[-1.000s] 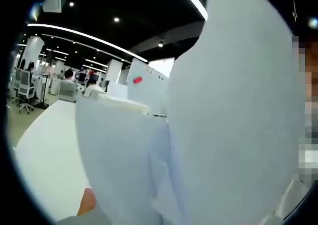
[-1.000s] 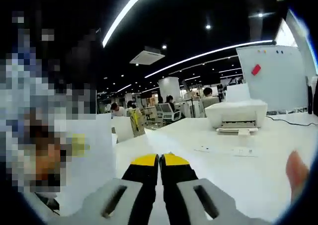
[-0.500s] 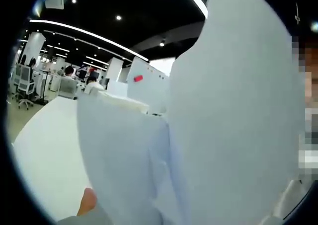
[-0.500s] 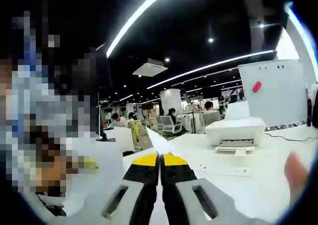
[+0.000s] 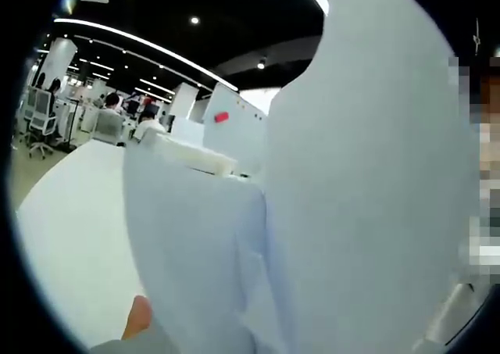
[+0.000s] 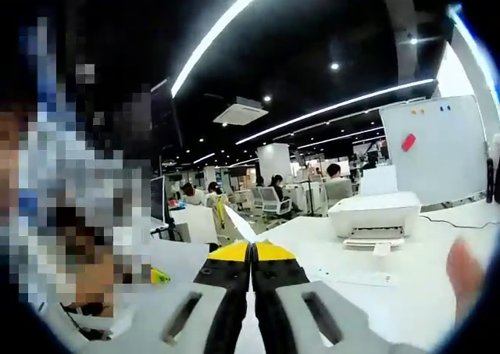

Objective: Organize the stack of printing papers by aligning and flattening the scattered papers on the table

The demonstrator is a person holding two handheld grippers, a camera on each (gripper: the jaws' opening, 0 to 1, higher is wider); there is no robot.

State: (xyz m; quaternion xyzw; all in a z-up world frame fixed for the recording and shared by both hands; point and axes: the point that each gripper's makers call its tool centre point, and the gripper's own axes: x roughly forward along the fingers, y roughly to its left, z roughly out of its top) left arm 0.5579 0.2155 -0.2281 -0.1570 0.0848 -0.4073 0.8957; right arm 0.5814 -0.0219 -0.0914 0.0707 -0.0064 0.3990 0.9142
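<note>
In the left gripper view, white printing papers (image 5: 367, 198) stand upright close to the lens, bowed into several overlapping sheets that rise from the bottom edge. They hide my left gripper's jaws, and a fingertip (image 5: 137, 316) touches their lower left edge. My right gripper (image 6: 251, 249) has its yellow-tipped black jaws pressed together. A thin sheet seen edge-on (image 6: 237, 223) runs up from between them. White paper (image 6: 173, 258) also shows low at the left of the right gripper view. The white table (image 6: 437, 248) lies below.
A white printer (image 6: 373, 216) sits on the table, with a whiteboard (image 6: 433, 147) carrying a red magnet behind it. One flat sheet (image 6: 349, 277) lies in front of the printer. A person's finger (image 6: 466, 280) enters from the right. Desks, chairs and people fill the office beyond.
Both views have tilted slightly, so the background sits a little differently. The papers keep their place in the left gripper view and the right jaws stay pressed together.
</note>
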